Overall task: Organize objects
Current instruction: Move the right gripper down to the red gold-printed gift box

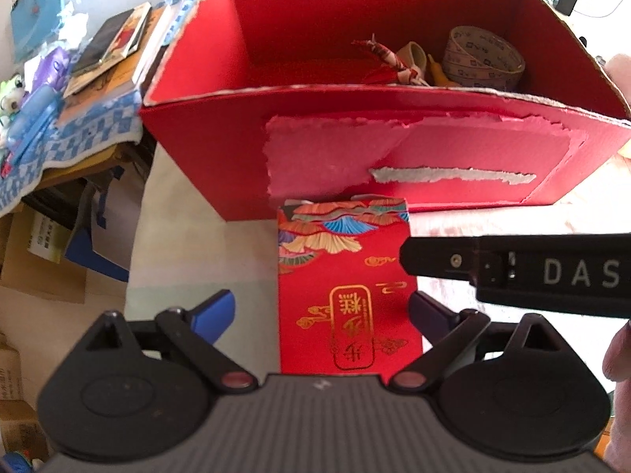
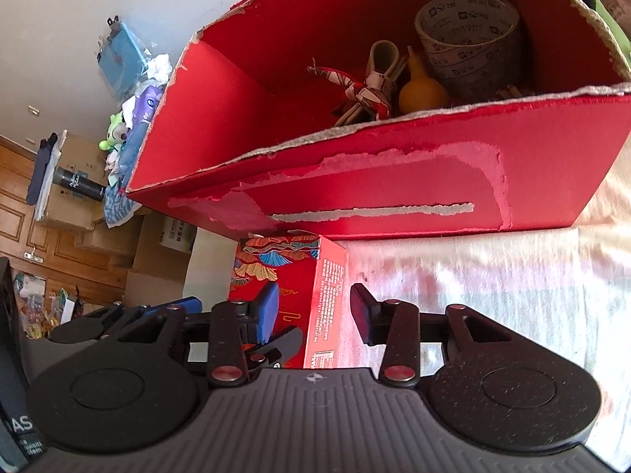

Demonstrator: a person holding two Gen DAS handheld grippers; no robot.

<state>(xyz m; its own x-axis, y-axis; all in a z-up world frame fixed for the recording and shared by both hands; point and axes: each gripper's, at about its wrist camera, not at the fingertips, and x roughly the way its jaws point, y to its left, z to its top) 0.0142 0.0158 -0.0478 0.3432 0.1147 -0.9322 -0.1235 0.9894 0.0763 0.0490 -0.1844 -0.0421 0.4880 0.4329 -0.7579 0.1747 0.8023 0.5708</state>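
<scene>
Both grippers' jaws wide round packet (image 1: 347,295)

The near end of the small red carton (image 1: 343,295) is hidden behind the body of the left gripper (image 1: 319,313), and its right edge is covered by a black bar that the picture's right edge cuts off; only the letters "DAS" can be read there. In the right wrist view the carton (image 2: 327,299) has small print on its side, too small to read. The front wall of the big red box (image 1: 394,149) hides the lower part of the tape roll (image 1: 483,57), and the box floor cannot be seen. A thumb (image 1: 619,354) is cut by the right edge. The left side table (image 1: 79,138) is blurred.
</scene>
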